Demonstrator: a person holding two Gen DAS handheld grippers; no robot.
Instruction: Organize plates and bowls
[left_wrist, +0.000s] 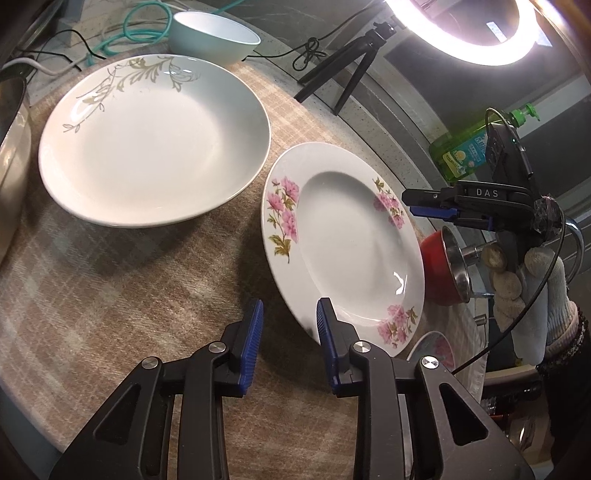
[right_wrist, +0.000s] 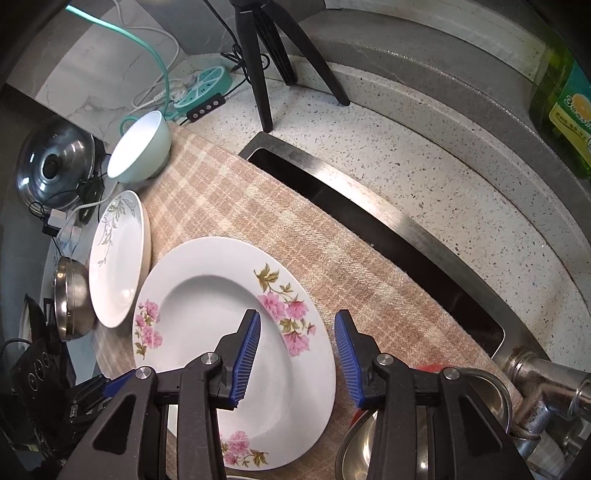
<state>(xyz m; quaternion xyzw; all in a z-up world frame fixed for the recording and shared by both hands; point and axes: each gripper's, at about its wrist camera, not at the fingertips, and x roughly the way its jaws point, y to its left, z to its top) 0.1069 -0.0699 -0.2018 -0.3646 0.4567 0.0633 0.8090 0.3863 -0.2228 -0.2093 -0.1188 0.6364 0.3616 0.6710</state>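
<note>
A white plate with pink flowers (left_wrist: 354, 236) lies on the plaid cloth (left_wrist: 147, 288); it also shows in the right wrist view (right_wrist: 207, 306). A larger white plate with a grey leaf pattern (left_wrist: 151, 140) lies to its left and shows in the right wrist view (right_wrist: 118, 258). A pale teal bowl (left_wrist: 214, 33) stands behind, also in the right wrist view (right_wrist: 142, 149). My left gripper (left_wrist: 290, 325) is open and empty, at the pink plate's near rim. My right gripper (right_wrist: 297, 332) is open and empty above the plate's right rim; it shows from the side in the left wrist view (left_wrist: 417, 205).
A red-and-steel pot (left_wrist: 447, 269) sits right of the pink plate. A steel sink (right_wrist: 369, 229) lies beyond the cloth. A green soap bottle (left_wrist: 469, 147), a black tripod (right_wrist: 266, 55), a ring light (left_wrist: 461, 29), cables, a pot lid (right_wrist: 55, 166) and a steel bowl (right_wrist: 70, 299) surround the cloth.
</note>
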